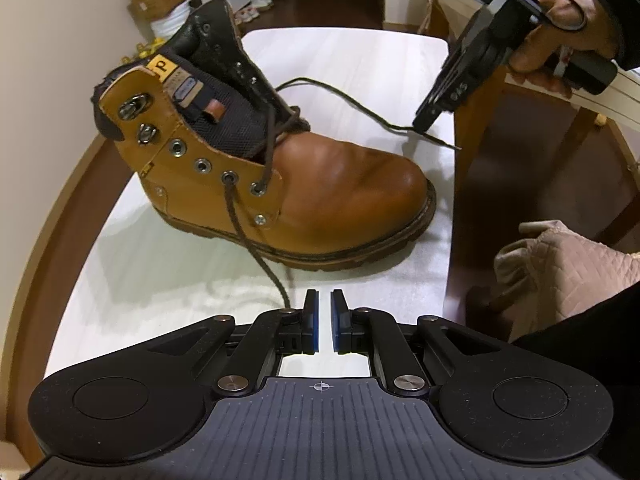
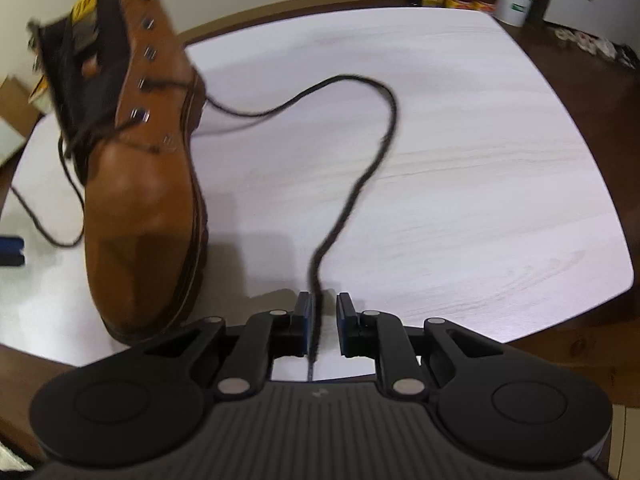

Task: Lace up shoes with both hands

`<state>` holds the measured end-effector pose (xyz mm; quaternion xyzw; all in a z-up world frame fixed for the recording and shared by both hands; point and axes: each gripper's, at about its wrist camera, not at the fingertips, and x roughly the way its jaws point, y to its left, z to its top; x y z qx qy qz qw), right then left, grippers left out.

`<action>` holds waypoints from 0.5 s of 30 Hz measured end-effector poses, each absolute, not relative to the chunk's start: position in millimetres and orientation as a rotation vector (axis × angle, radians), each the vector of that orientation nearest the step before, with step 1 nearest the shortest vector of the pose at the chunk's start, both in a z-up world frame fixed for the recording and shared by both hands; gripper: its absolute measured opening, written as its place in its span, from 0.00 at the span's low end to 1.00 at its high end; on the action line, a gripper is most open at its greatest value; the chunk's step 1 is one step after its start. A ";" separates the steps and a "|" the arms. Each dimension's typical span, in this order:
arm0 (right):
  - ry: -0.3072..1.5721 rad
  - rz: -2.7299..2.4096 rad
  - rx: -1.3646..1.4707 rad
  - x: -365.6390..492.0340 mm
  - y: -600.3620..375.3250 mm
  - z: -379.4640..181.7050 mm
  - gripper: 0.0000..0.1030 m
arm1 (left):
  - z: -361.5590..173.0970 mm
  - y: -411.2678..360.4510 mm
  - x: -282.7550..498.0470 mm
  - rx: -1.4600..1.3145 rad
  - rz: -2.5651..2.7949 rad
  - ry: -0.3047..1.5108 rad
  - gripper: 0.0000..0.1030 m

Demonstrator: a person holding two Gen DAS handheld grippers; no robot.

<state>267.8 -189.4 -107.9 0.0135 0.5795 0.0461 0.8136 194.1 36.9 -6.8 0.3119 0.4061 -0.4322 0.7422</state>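
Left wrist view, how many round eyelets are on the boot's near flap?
4 eyelets in a row on the boot: two upper empty, two lower with lace through. Far flap's may be hidden.

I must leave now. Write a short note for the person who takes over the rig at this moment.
Left tool: pads slightly apart, nothing between them; its lace end lies loose beside it.
Right tool: open, the other lace end runs between the pads, not clamped.
Boot stands on the white table.
Done: the lowest eyelets are laced.
Left: the upper eyelets and hooks, then tightening and tying.
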 end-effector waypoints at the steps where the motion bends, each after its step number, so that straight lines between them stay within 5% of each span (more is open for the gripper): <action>1: 1.243 0.102 0.015 269.6 -187.8 -110.2 0.16 | -6.7 36.7 194.0 0.685 -0.947 0.891 0.08; 8: 1.248 0.095 0.094 272.5 -191.9 -113.1 0.03 | -3.7 34.8 196.9 0.674 -0.927 0.884 0.08; 15: 1.097 0.052 1.099 255.8 -252.1 -101.5 0.02 | 16.8 34.7 208.4 0.692 -0.903 0.821 0.08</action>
